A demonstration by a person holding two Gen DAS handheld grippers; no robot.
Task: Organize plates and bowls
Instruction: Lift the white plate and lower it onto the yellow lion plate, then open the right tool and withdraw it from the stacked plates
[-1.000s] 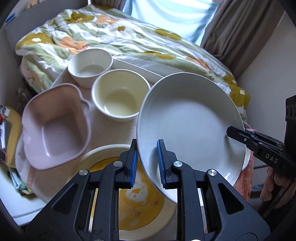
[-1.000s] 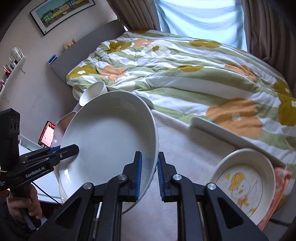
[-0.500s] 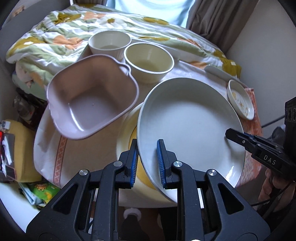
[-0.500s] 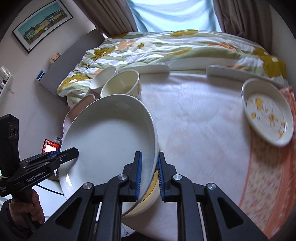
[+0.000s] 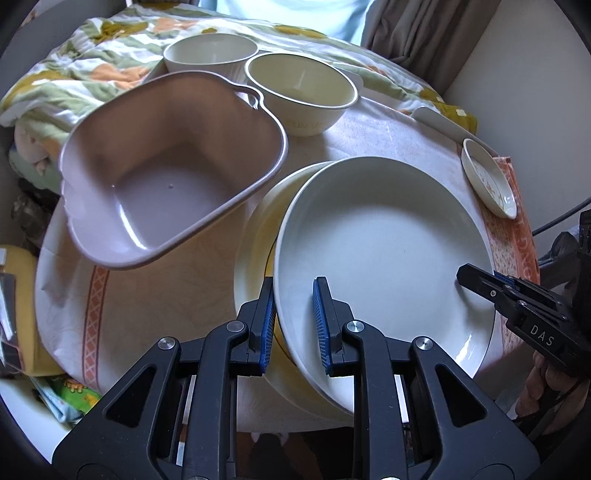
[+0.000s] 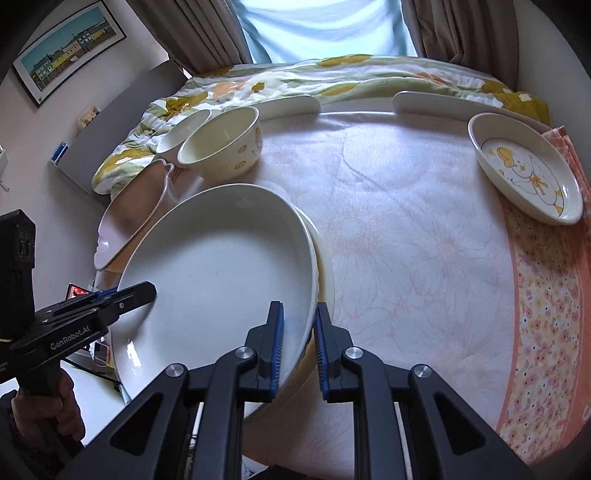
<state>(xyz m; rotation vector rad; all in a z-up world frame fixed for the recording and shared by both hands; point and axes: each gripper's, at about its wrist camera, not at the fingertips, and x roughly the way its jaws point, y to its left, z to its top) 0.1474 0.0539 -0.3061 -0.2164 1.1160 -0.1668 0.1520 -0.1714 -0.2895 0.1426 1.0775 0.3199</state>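
Both the left tongs [image 5: 294, 325] and right tongs [image 6: 298, 343] pinch opposite rims of the white plate [image 5: 384, 254], steadying it level over the yellow plate [image 5: 255, 236] for stacking.

Daylight enters through a window [image 6: 327, 27] straight ahead of me, pale blue-white, flanked by grey-brown curtains [image 6: 192, 35]. Below it a bed carries a rumpled floral quilt [image 6: 236, 86] in green, yellow and orange. The surface before me is draped in a cloth [image 6: 417, 236], white with a faint flower pattern and an orange border. A framed townscape picture [image 6: 70, 48] hangs on the pale wall [image 6: 55, 122] to my left.
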